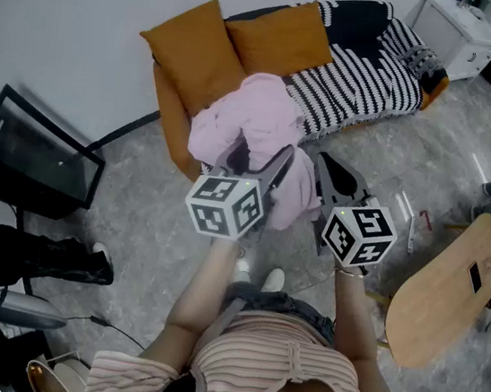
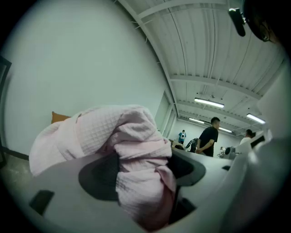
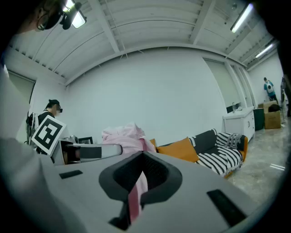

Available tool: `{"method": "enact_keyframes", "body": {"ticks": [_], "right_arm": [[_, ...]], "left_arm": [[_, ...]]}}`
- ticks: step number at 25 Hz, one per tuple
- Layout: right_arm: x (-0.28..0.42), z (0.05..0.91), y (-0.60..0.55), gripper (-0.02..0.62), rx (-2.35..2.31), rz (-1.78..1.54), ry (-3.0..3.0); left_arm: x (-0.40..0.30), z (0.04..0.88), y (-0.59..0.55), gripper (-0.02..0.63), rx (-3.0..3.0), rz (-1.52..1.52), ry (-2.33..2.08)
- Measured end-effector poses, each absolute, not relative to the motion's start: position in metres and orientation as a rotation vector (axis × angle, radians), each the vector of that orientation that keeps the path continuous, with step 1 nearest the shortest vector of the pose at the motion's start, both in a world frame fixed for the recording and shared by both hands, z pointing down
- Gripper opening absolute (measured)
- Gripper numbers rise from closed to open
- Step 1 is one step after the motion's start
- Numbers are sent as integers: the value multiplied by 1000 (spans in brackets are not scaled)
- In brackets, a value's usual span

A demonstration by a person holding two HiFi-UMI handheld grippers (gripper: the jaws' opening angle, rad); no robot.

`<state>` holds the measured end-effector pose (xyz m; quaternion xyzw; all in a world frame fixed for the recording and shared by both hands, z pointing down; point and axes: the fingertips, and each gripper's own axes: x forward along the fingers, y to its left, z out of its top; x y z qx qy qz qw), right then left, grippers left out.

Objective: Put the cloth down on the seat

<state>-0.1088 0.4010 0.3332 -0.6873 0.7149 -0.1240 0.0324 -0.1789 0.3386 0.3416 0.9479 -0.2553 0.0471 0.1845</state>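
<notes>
L gripper (image 1: 263, 164) centre-left, clamped on fat wad of pink cloth (image 1: 252, 115). Cloth bunched mid-frame, in air, long axis approx upper-left to lower-right. R gripper (image 1: 333, 183) pinches its thin fold. Upper right: sofa seat (image 1: 370, 86), striped.

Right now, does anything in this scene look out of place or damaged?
Nothing looks spilled or damaged. The pink cloth is only bunched in a heap at the jaws, and the striped blanket lies rumpled on the sofa.
</notes>
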Motion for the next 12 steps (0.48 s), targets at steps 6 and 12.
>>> {"method": "enact_keyframes", "body": {"ticks": [6, 12], "right_arm": [[-104, 334, 403, 8, -2110, -384, 2209], [-92, 336, 414, 8, -2111, -377, 2203]], "left_arm": [[-173, 342, 339, 337, 2648, 131, -710], [-167, 346, 343, 337, 2635, 137, -723]]}}
